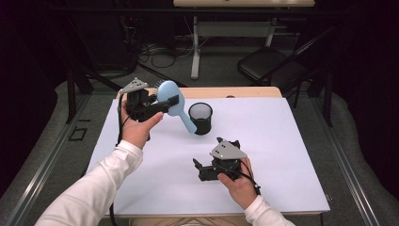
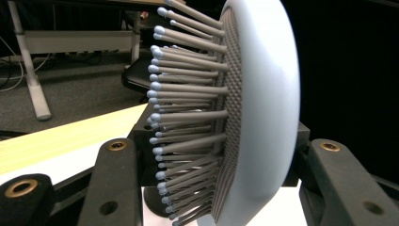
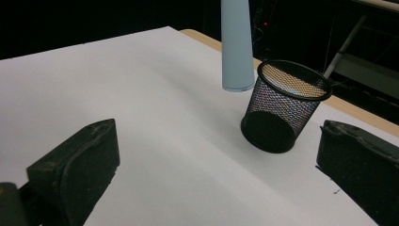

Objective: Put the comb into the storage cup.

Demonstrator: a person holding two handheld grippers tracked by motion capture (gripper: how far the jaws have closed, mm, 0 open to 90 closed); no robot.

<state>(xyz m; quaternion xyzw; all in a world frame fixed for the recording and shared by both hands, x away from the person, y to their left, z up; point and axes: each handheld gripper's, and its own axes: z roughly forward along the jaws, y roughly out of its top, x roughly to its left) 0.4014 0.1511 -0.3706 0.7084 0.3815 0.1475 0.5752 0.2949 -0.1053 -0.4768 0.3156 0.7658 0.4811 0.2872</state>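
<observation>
Left gripper [image 1: 160, 104] jaws clamped on hairbrush [image 1: 170, 95] head; right gripper [image 1: 212, 165] jaws wide, empty. Risk: handle clips mesh cup [image 1: 201, 117] rim, tipping cup on desk [image 1: 263, 141].

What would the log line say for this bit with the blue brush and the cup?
left gripper: shut on blue hairbrush, lifted, handle down beside mesh cup | right gripper: open, empty, low over white table
</observation>
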